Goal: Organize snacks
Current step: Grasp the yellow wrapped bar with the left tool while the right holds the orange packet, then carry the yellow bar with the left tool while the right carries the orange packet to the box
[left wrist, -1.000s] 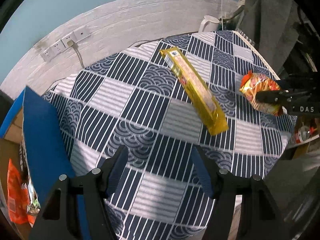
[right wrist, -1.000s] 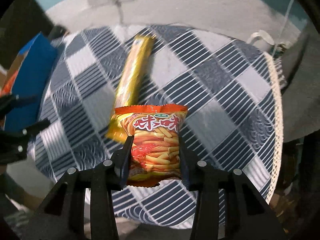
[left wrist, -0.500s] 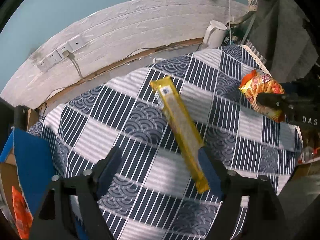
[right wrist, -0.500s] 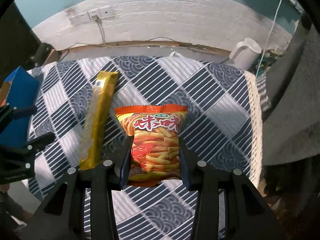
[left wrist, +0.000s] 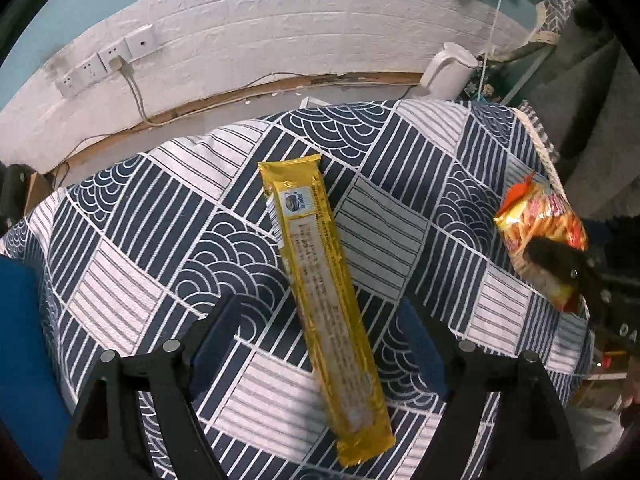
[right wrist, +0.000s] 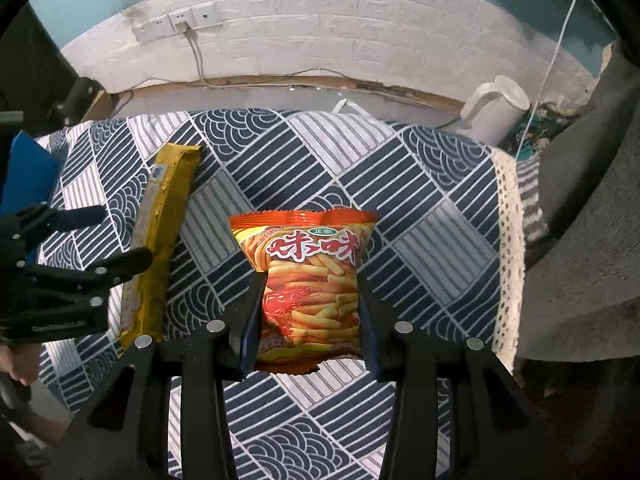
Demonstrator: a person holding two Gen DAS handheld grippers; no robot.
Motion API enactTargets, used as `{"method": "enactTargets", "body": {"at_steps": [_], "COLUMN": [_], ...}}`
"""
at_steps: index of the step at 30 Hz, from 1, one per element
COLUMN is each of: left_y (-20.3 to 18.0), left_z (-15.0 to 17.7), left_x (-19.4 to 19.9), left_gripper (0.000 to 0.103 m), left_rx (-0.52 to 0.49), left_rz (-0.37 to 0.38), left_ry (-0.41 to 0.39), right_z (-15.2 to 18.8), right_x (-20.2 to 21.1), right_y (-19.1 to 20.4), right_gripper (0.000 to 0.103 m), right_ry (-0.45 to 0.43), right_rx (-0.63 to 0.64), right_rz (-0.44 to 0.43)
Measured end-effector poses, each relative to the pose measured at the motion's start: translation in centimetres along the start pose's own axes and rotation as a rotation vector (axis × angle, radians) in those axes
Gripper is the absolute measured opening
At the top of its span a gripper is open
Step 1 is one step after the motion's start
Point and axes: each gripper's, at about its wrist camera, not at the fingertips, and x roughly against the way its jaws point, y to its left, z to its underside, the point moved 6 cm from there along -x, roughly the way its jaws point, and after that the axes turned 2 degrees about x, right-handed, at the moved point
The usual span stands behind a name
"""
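The orange chip bag [right wrist: 308,288] was held clamped in the right gripper [right wrist: 308,320]. The left gripper [left wrist: 320,344] was spread wide over the long yellow packet [left wrist: 320,300], untouched on the near tablecloth [left wrist: 160,220]. Lowering and squeezing was probably called for next.

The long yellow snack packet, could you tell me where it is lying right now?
In the left wrist view the long yellow snack packet lies flat on the patterned tablecloth, between the open left gripper fingers, untouched.
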Motion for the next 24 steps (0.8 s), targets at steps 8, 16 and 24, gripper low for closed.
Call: {"method": "enactTargets", "body": {"at_steps": [8,16,24], "left_y": [0.0,-0.2,1.4], "left_z": [0.7,1.5,1.8], "left_x": [-2.6,-2.8,-0.5], "left_gripper": [0.074,0.033,0.029], "left_rx": [0.027,-0.026,-0.045], "left_rz": [-0.014,-0.011,-0.005], "left_ry": [0.030,0.039,0.017], "right_z": [0.9,0.9,0.5], "right_x": [-1.3,-1.5,-0.9], "right_y": [-0.8,-0.6,0.8], "right_gripper": [0.040,0.040,0.040], "right_ry": [0.020,0.016,0.000], "right_rx": [-0.029,-0.030,-0.005], "right_rz": [-0.011,-0.014,-0.009]}}
